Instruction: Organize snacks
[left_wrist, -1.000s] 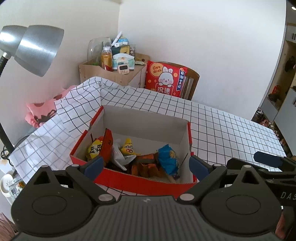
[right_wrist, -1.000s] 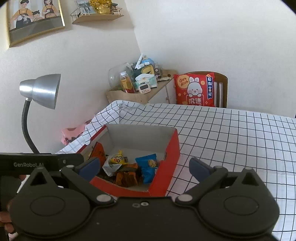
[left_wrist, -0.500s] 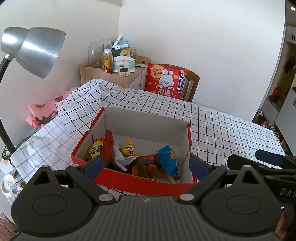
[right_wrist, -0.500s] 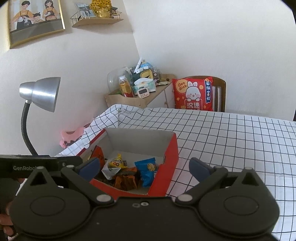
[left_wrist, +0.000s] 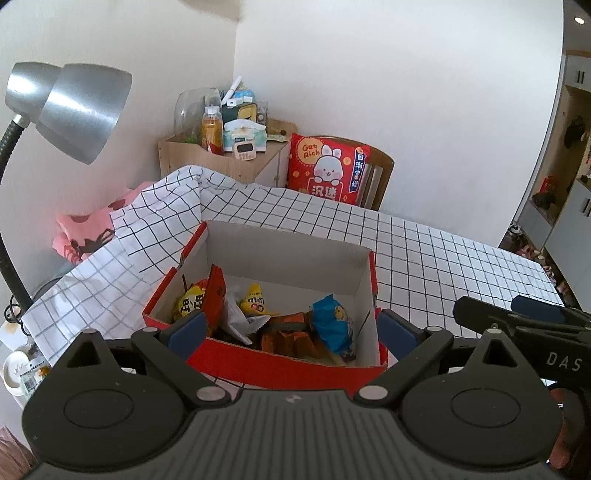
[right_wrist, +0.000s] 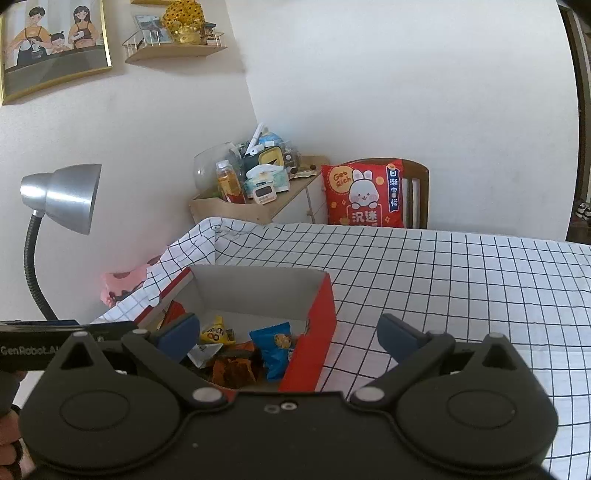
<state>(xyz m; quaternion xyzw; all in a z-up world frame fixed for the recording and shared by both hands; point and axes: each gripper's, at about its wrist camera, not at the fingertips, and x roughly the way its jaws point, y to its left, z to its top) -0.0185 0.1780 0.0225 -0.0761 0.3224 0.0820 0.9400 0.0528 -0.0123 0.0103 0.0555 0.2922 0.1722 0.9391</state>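
Snacks (left_wrist: 280, 321) sit heaped in the red box (left_wrist: 284, 365), lower centre of the left wrist view: a yellow packet (left_wrist: 255, 301) mid-box, a blue packet (left_wrist: 332, 325) against the right wall, orange wrappers (left_wrist: 291, 334) between them, a red-orange pouch (left_wrist: 216, 295) leaning at the left. In the right wrist view the same box (right_wrist: 314, 343) lies lower left of centre, blue packet (right_wrist: 275, 347) nearest the red side wall.

Left gripper (left_wrist: 290, 326): fingers spread wide, holding nothing, hanging above the box's near wall. Right gripper (right_wrist: 288, 336): also spread, empty, straddling the box's right wall with one finger over the checked tablecloth (right_wrist: 443, 280).

No loose snack shows on the cloth, so judge the job close to finished or paused for a check.

- If you tidy the heap, take one packet at a time. The blue one looks easiest: it lies on top, clear of the rest.
- Come down inside the walls, not across them; the cardboard rim will likely catch a fingertip.
- Pinch the crimped seam, gently. These bags probably crush and slip.
- Keep the two tools apart; in the left wrist view the right tool's body (left_wrist: 524, 328) crowds the right edge.
- Mind the lamp (left_wrist: 74, 110), upper left.
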